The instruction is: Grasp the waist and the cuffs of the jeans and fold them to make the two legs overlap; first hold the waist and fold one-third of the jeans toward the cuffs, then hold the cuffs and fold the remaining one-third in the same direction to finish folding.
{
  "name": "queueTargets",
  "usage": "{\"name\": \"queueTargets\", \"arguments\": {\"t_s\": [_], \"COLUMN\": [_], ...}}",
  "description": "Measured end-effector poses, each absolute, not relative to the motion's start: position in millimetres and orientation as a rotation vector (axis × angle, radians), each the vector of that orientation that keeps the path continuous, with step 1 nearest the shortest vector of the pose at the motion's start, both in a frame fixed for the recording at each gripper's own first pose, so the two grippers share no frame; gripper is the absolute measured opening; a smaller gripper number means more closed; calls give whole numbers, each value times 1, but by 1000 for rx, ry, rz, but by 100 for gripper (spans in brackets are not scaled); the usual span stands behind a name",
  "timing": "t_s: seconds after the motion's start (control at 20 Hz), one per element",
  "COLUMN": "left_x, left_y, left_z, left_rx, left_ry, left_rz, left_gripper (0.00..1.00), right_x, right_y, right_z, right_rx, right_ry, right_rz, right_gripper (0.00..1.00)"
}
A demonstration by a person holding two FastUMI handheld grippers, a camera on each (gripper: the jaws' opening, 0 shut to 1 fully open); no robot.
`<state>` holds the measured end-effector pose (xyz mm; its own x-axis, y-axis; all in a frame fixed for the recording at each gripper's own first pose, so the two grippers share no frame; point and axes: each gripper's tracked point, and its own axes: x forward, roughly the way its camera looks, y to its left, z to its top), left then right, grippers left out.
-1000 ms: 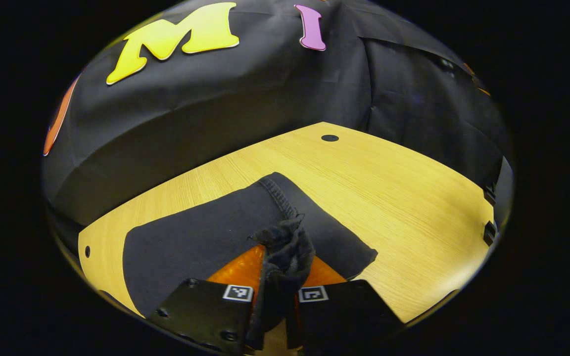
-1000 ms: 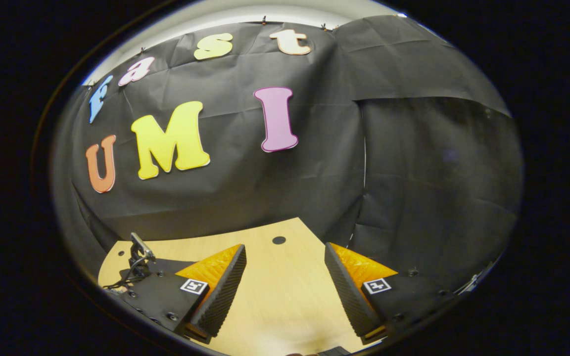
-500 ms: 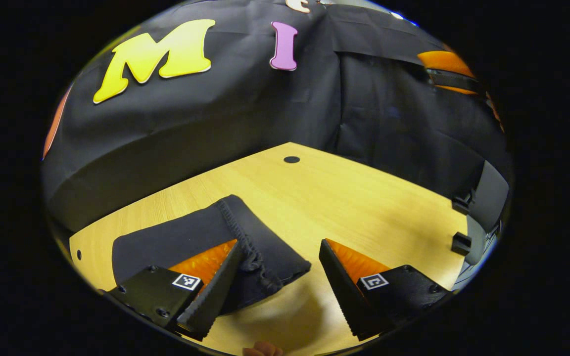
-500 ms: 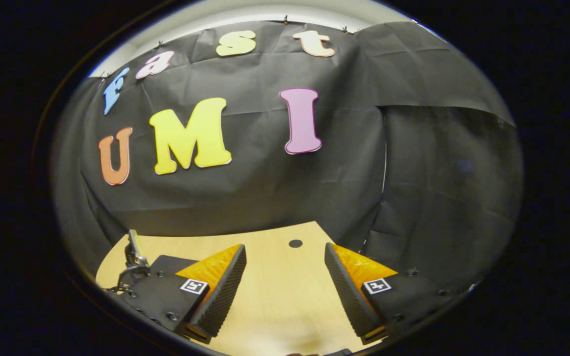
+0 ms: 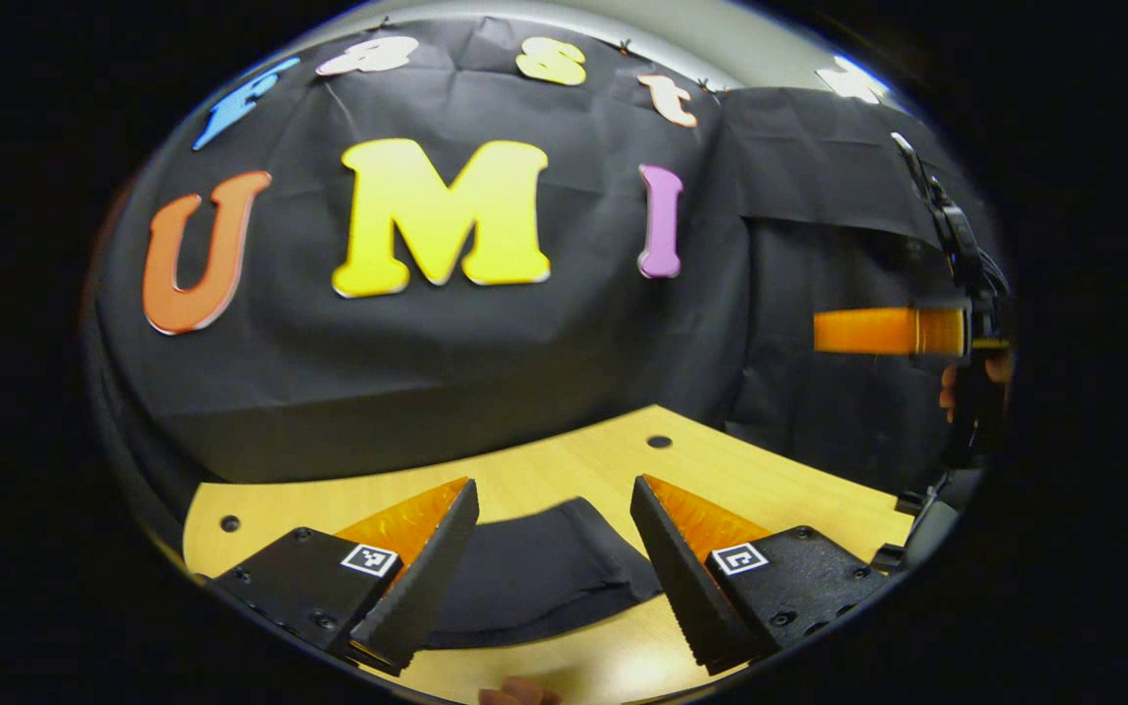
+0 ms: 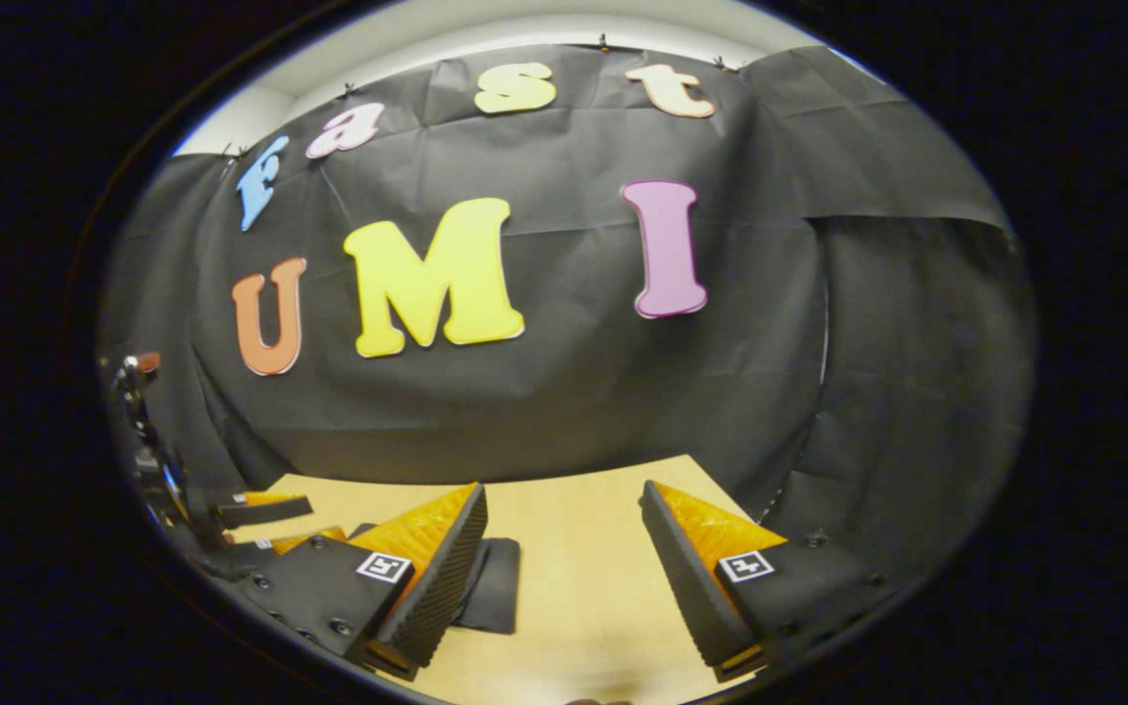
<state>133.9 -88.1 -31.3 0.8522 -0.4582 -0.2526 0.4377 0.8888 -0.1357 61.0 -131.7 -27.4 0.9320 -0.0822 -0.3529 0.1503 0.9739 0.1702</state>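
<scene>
Left tongs (image 5: 554, 573): spread wide, nothing between the fingers; raised above the desk (image 5: 750, 475) and looking across it toward the booth wall.
Right tongs (image 6: 564, 587): also spread wide and empty, held above bare wood. In the left gripper view the right tongs and the hand holding them sit at about 3 o'clock, raised well clear of the cloth.
Jeans (image 5: 535, 573): a dark, compact folded bundle lying flat on the desk, seen through the gap of the left tongs at about 6 o'clock; in the right gripper view the jeans (image 6: 491, 597) peek out at about 7 o'clock, just behind the right tongs' left-hand finger.
Stage, as judged: both grips are off and the bundle looks short and layered, so the last third seems laid over; the folding appears finished or nearly so.
Risk, spring-back: denim is stiff, and with nothing pressing on it the top layer could lift or slide open along its free edge.
Risk, snag: the left tongs hang directly over the bundle; a low path away could catch a fingertip on an edge and drag a layer askew.
Risk, uneven edges: how well the layers line up on the far side cannot be told, so a crooked stack may go unnoticed.
Risk, desk edge: the near edge of the bundle is hidden behind the fingers, so any overhang there cannot be judged.
</scene>
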Motion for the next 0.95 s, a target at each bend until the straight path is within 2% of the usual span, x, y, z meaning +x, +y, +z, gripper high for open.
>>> {"name": "queueTargets", "arguments": {"t_s": [0.2, 0.25, 0.3, 0.4, 0.85, 0.9, 0.95], "left_x": [133, 131, 129, 105, 88, 87, 84], "left_y": [-31, -23, -14, -10, 31, 31, 32], "left_z": [22, 30, 37, 45, 84, 84, 85], "left_rx": [-104, -103, -96, -80, -156, -162, -166], "left_ry": [172, 157, 139, 107, 49, 50, 49], "left_rz": [-348, -327, -304, -253, -91, -90, -85], "left_gripper": [100, 93, 100, 100, 100, 92, 92], "right_x": [84, 89, 93, 102, 114, 114, 113], "right_y": [-87, -77, -67, -51, -2, 4, 6], "right_z": [-20, -16, -10, 1, 49, 50, 49], "right_rx": [191, 190, 191, 191, 189, 189, 188], "right_ry": [335, 325, 313, 285, 181, 179, 181], "right_rz": [-25, -5, 14, 44, 108, 119, 126], "right_gripper": [98, 98, 97, 97, 97, 98, 97]}}
